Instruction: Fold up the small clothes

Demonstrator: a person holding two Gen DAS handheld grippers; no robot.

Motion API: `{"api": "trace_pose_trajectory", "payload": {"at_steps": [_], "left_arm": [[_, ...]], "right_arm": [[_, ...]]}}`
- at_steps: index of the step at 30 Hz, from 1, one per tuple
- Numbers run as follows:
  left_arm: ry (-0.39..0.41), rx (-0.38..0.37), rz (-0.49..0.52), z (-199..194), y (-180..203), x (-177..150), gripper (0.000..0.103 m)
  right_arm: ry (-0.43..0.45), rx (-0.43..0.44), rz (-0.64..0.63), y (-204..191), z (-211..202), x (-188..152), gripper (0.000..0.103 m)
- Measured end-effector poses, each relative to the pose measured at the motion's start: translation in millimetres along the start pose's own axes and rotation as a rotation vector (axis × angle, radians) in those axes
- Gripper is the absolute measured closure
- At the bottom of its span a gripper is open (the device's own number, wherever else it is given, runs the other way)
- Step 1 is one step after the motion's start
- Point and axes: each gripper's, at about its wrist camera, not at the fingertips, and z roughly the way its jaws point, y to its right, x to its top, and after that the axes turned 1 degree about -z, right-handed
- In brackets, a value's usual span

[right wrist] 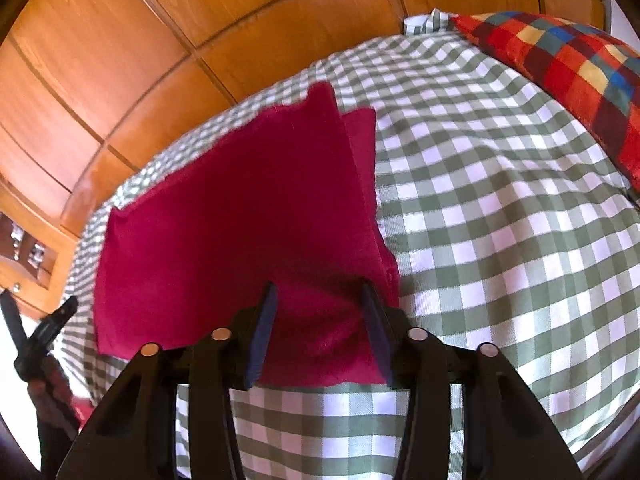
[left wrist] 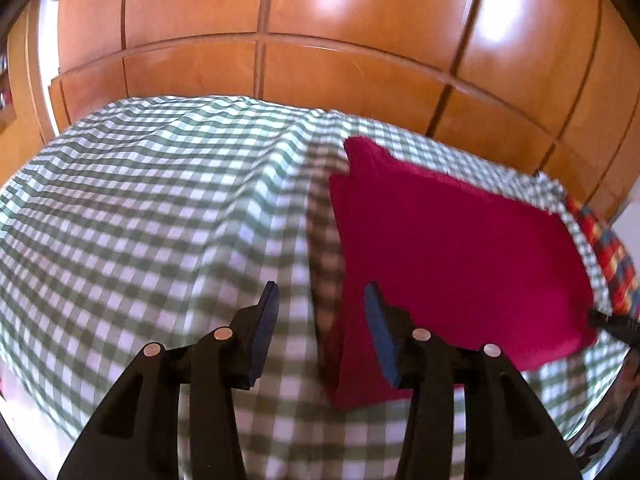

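Observation:
A dark red folded garment (left wrist: 452,248) lies flat on a bed with a green-and-white checked cover (left wrist: 152,208). My left gripper (left wrist: 322,300) is open and empty, above the cover at the garment's left edge. In the right wrist view the garment (right wrist: 240,208) lies in front, a second layer showing along its right side. My right gripper (right wrist: 318,300) is open over the garment's near edge, with bunched red cloth between the fingers but not clamped. The left gripper also shows at the far left of the right wrist view (right wrist: 52,320).
Wooden wardrobe doors (left wrist: 320,20) stand right behind the bed. A pillow in red, blue and yellow checks (right wrist: 560,64) lies at the right end of the bed. A wooden drawer unit (right wrist: 28,256) is at the left.

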Motion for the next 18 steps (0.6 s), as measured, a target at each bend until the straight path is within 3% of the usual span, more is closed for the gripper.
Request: {"api": "trace_pose_trajectory", "payload": {"at_steps": [10,14,18], "left_arm": [[-0.079,-0.085,-0.062,58,14,51,0.060],[-0.105,-0.072,-0.055,77,25,59,0.071],[-0.160,0.003,-0.078,101,24,51,0.070]], "right_arm": [[0.065,0.009,-0.044,-20,3,50,0.058],[0.056,0.018,-0.063,-32,26,78,0.058],[0.012,-0.028,-0.042,-25,63,102,0.058]]}}
